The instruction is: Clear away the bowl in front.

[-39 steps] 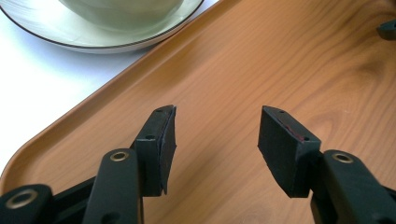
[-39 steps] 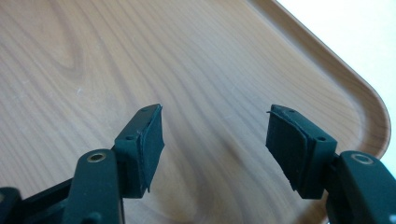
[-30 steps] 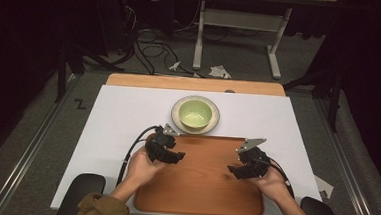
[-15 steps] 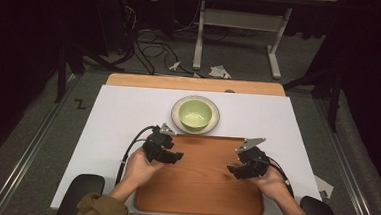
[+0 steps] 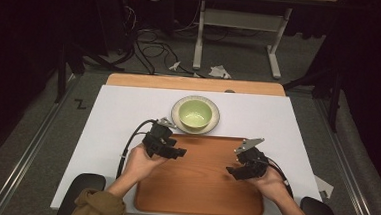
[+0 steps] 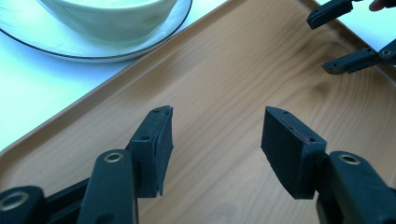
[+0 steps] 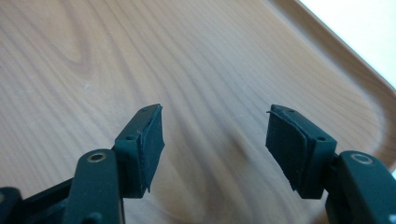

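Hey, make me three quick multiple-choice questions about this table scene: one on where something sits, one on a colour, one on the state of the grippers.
1. Where is the pale green ceramic bowl?
A. On the wooden tray
B. On a round plate just beyond the brown wooden tray
C. On the floor

2. What colour is the table cover?
A. White
B. Red
C. Black

3. How are the left gripper and right gripper?
A. Both shut
B. One holds the bowl
C. Both open, holding nothing

Answers: 1 B, the high view shows bowl and plate past the tray's far edge. 2 A, the cover is white around the tray. 3 C, each gripper view shows bare tray wood between the spread jaws.
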`<state>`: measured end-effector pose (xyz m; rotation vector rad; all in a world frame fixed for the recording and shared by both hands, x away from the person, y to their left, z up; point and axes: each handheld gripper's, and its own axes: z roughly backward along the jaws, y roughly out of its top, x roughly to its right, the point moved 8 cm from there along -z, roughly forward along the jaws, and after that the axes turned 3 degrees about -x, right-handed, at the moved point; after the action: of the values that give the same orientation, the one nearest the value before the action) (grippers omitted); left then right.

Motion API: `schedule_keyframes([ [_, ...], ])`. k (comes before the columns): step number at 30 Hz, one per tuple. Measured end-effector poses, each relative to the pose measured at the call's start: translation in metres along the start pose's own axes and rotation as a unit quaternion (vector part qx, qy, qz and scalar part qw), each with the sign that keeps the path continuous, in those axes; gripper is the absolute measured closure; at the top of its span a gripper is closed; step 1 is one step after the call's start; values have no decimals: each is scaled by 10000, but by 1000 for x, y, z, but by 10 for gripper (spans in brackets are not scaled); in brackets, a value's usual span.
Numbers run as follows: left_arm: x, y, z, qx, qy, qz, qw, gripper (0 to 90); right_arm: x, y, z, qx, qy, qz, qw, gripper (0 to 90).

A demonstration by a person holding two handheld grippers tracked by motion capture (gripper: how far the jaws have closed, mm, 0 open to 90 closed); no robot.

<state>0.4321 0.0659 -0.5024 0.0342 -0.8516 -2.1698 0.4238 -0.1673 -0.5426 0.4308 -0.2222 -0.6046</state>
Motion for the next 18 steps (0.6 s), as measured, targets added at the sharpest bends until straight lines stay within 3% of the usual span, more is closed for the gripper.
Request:
schedule_keyframes([
  [4, 0, 5, 3, -115, 83, -122, 9998, 430, -6, 3, 2, 50, 30, 65, 10000, 369],
  [10, 1, 18, 7, -115, 149, -227, 9996, 430, -2, 2, 3, 73, -2, 59, 10000, 369],
  [18, -1, 33, 7, -12, 178, -227, 9996, 430, -3, 2, 2, 56, -1, 42, 10000, 369],
])
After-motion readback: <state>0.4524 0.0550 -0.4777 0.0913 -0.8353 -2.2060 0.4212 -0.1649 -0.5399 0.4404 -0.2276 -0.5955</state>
